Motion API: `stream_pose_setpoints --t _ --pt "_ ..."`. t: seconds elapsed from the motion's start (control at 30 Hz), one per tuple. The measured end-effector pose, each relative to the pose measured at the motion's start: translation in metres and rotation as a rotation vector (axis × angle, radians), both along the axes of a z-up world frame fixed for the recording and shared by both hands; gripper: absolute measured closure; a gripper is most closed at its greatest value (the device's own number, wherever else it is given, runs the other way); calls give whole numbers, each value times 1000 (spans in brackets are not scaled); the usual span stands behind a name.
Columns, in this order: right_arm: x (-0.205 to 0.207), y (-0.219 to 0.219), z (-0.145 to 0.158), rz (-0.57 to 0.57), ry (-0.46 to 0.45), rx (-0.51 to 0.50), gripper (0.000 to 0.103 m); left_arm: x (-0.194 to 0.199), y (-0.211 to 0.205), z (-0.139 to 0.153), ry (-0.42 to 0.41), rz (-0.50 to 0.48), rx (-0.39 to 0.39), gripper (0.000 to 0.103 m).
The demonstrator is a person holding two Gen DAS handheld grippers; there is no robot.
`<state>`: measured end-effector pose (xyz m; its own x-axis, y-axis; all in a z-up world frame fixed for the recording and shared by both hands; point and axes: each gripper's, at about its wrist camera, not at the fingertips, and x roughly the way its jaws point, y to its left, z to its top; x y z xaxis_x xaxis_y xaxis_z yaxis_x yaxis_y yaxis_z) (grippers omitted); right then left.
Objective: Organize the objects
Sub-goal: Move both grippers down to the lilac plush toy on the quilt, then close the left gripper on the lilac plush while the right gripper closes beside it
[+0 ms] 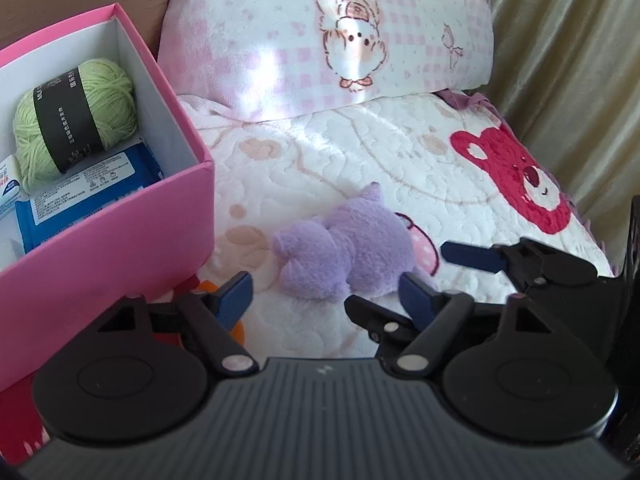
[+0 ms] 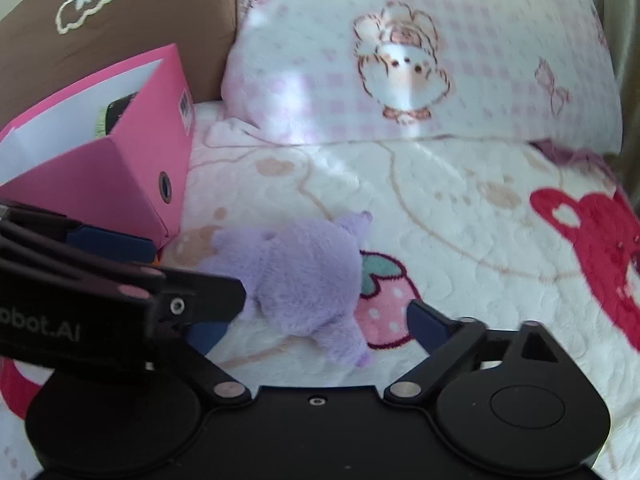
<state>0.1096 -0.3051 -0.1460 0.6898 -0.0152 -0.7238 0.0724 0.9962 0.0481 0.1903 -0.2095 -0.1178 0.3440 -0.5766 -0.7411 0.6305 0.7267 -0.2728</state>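
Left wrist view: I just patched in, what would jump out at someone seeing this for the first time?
The purple plush toy lying on the white patterned blanket, just ahead of the open left gripper, with the open right gripper reaching in from the right. At left stands an open pink box holding a green yarn ball on a blue packet. Behind, a pink checked cartoon pillow leans upright.
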Motion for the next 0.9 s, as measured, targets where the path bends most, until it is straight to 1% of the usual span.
stream_pose_setpoints --t 0.03,0.1,0.17,0.23,0.33,0.43,0.53,0.6,0.67,0.73,0.77,0.8,0.83,0.9 --pt "1 -2 -1 -10 6 17 20 1 -1 -1 4 2 -4 34" --pt "4 -4 -3 -27 19 55 23 2 -3 -4 9 -1 -8 40" --pt "7 -8 -6 -38 28 87 25 3 -5 -8 8 3 -3 42" --pt "7 -7 -9 -49 39 80 33 5 -8 -11 15 5 4 48" --pt "7 -7 -12 -42 37 83 42 9 -12 -21 37 28 26 52" --pt "7 -4 -14 -32 40 57 44 12 -12 -29 63 42 16 54" --pt "8 -4 -13 -29 36 62 43 12 -11 -31 58 65 13 55" --pt "8 -7 -13 -35 34 83 41 11 -11 -30 46 76 12 56" --pt "9 -9 -14 -41 35 98 40 11 -12 -29 35 83 13 59" --pt "10 -9 -15 -40 32 100 40 12 -14 -30 38 80 5 67" --pt "10 -8 -15 -39 32 96 40 11 -15 -30 40 78 5 67" --pt "9 -7 -15 -37 29 91 42 10 -16 -30 34 80 9 67" --pt "8 -7 -14 -28 25 90 48 8 -17 -30 28 79 12 68" --pt "7 -6 -13 -13 17 96 53 3 -20 -26 -1 77 25 68"
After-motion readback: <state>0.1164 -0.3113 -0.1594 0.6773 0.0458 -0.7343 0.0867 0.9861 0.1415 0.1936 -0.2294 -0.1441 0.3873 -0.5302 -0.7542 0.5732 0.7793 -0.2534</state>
